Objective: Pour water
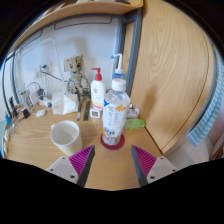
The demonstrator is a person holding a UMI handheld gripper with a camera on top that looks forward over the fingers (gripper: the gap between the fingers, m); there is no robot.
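- Clear plastic water bottle with printed label [115, 118]: upright, just ahead of the fingers, on their centre line.
- Gripper [113, 163]: fingers apart, gripping nothing.
- Cream cup [66, 137]: ahead-left.

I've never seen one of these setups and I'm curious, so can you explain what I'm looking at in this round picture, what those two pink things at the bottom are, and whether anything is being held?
This is a single picture from a wide-angle camera mounted on a hand-held gripper, a two-finger tool a person carries to do a task, here pouring water. The camera looks forward along the fingers, so the two pink shapes are the pads on the inner faces of those fingers.

The fingers are open and hold nothing. Just ahead of them, on a wooden table, stands a plastic bottle with a printed label on a small red coaster. To its left is a pale cup. Behind the bottle there is a pump dispenser bottle with a red top, and small clutter lies along the wall, too small to name.
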